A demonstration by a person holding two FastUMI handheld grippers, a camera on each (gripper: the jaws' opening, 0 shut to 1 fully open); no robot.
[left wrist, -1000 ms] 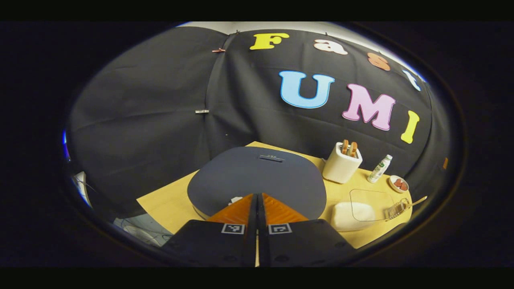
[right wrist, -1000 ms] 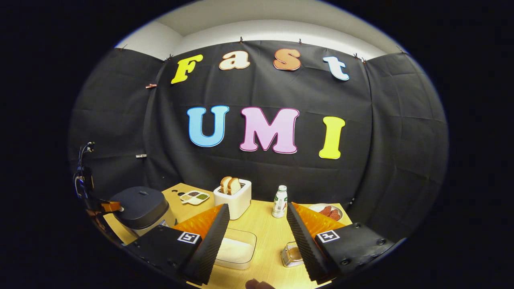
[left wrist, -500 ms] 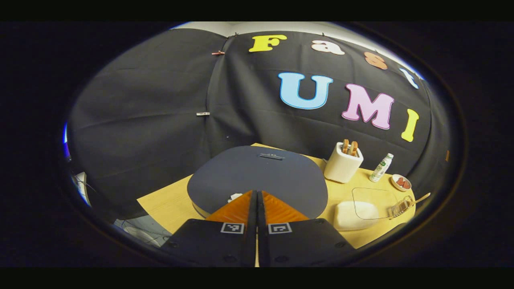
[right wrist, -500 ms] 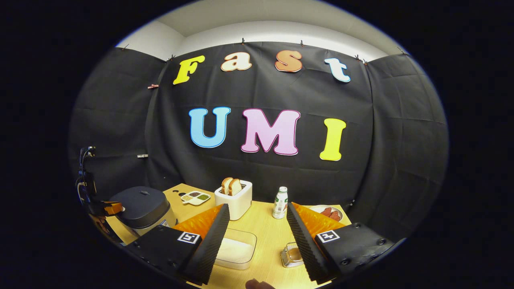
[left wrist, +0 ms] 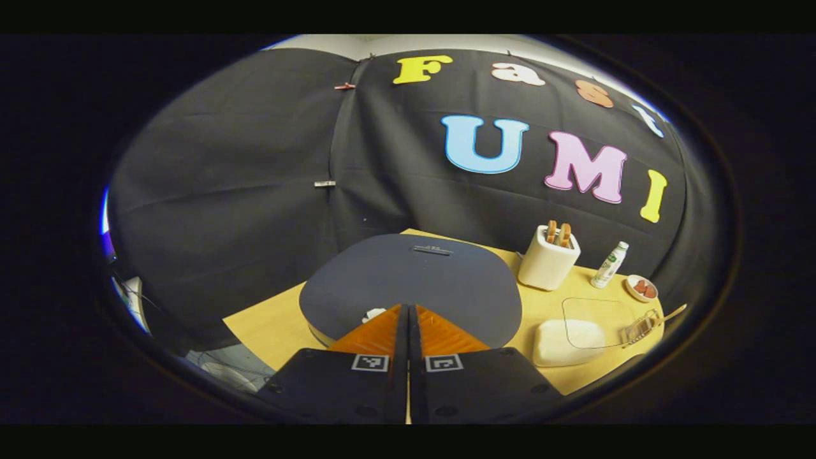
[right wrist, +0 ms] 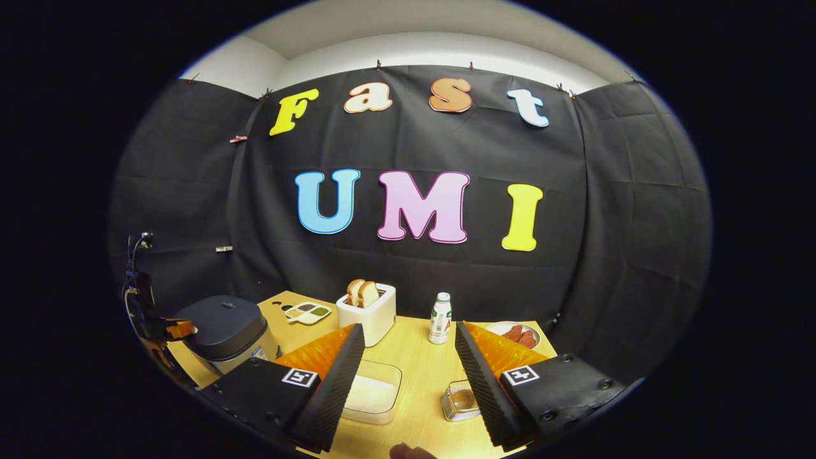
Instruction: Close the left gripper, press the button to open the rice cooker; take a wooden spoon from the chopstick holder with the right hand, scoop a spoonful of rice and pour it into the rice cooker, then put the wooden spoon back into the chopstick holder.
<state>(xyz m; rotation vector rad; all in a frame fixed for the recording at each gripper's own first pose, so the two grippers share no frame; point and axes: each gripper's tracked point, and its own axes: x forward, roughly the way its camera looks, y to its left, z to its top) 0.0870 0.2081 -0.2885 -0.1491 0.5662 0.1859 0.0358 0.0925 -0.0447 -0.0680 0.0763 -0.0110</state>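
Note:
The dark rice cooker (left wrist: pixel 408 277) stands with its lid down, and a small white button (left wrist: pixel 373 313) shows at its front edge. My left gripper (left wrist: pixel 408 308) is shut with nothing in it, its tips over the lid's front just right of the button. It also appears at the cooker (right wrist: pixel 223 325) as the left gripper (right wrist: pixel 173 329). My right gripper (right wrist: pixel 408 331) hangs open and empty above the table. Below it are the clear rice container (right wrist: pixel 373 395) and the wire chopstick holder (right wrist: pixel 460 401). The wooden spoon's handle (left wrist: pixel 673 313) sticks out of the holder (left wrist: pixel 639 327).
Along the back of the wooden table (right wrist: pixel 417 357) are a white toaster (right wrist: pixel 366 312) with bread, a small bottle (right wrist: pixel 438 326), a plate of sausage slices (right wrist: pixel 513 335) and a divided seasoning dish (right wrist: pixel 307 312). A fingertip (right wrist: pixel 408 451) shows at the bottom edge.
Almost nothing: the left gripper stays shut at the cooker's front and the lid stays down. The right gripper view has shifted slightly, still open.

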